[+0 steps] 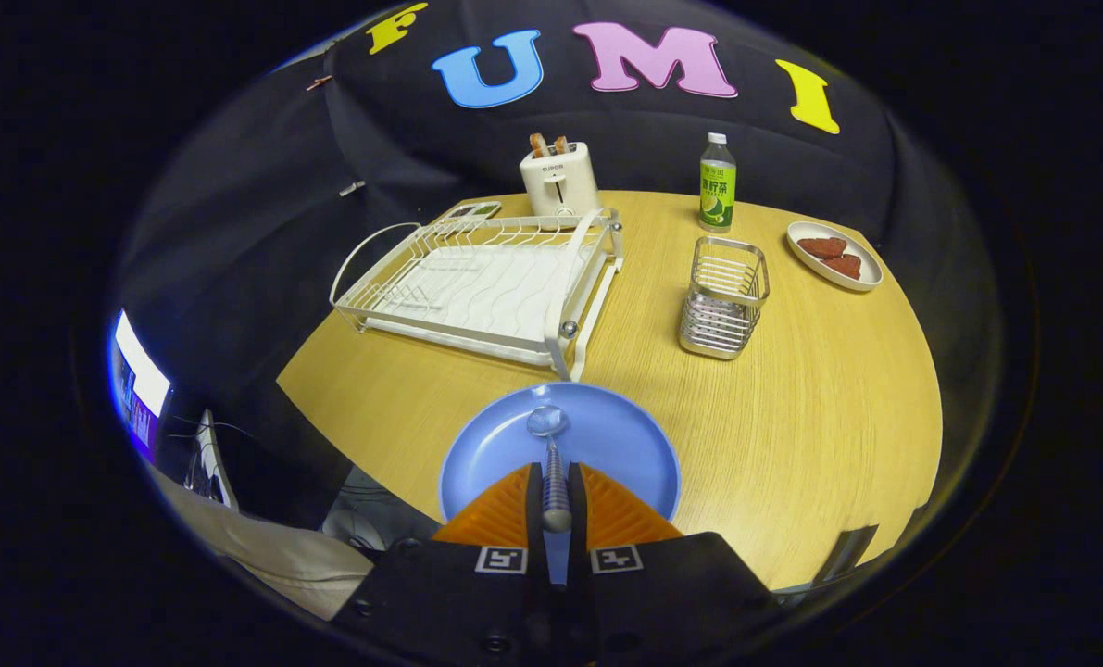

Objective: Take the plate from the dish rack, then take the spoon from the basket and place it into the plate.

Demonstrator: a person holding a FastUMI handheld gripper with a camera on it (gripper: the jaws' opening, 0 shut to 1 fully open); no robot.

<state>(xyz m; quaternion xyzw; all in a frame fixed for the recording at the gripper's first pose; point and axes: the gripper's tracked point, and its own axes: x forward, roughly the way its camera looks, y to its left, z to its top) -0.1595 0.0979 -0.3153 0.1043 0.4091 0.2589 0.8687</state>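
Note:
A blue plate (607, 445) lies flat on the wooden table near its front edge, right under my fingers. My gripper (556, 482) is shut on the handle of a metal spoon (549, 435). The spoon's bowl points forward over the middle of the plate; whether it touches the plate I cannot tell. The white wire dish rack (486, 278) stands beyond the plate to the left, with no dishes in it. The metal wire basket (723, 296) stands beyond the plate to the right.
A white toaster (559, 181) with toast stands behind the rack. A green-labelled bottle (717, 182) is at the back, and a white dish with brown pieces (834, 255) lies at the far right. A lit screen (139, 384) glows off the table to the left.

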